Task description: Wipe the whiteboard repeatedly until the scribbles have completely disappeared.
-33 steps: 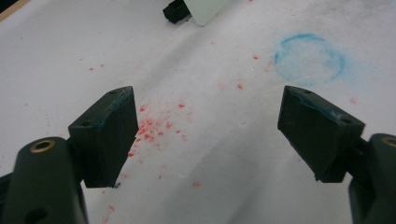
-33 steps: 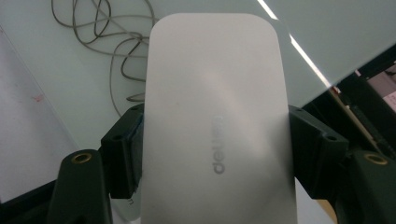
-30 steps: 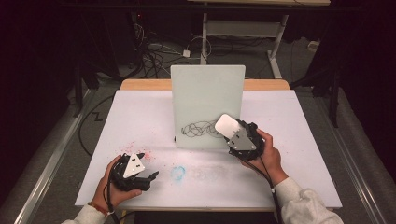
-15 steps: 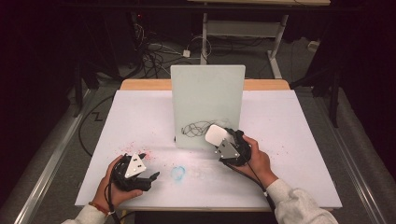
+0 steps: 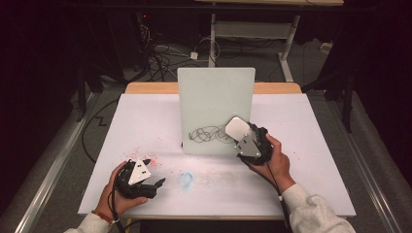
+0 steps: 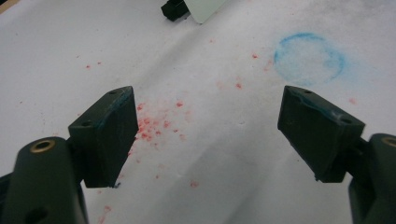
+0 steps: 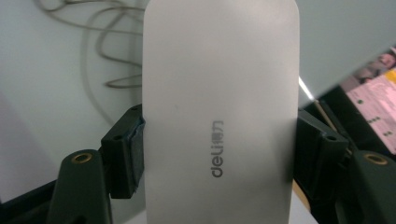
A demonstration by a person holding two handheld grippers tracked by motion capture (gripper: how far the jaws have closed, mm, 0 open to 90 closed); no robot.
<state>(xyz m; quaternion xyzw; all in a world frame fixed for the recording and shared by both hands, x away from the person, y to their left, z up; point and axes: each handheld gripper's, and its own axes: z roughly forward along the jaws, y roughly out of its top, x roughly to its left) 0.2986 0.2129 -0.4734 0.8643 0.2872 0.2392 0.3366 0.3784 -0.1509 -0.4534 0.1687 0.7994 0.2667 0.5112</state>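
While right hand-held gripper [image 5: 236, 132] pinches eraser [image 7: 219, 112], press it flat on whiteboard [image 5: 214, 97] scribble [image 5: 209, 134] nr its bottom edge; left hand-held gripper [image 6: 205, 135] spread, idle.

**Left gripper idle and wide, right gripper clamped and raised**

In the high view, the left hand [image 5: 116, 194] sits at the lower left of the frame, its forearm entering from the bottom edge. It carries the left gripper [image 5: 158, 183] low, pointing toward the right, jaws spread wide apart with nothing between them. The right hand [image 5: 278, 162] sits right of centre, its sleeved forearm rising from the lower right corner. The right gripper [image 5: 238, 132] points to the upper left, jaws clamped tight on the eraser [image 7: 219, 107].
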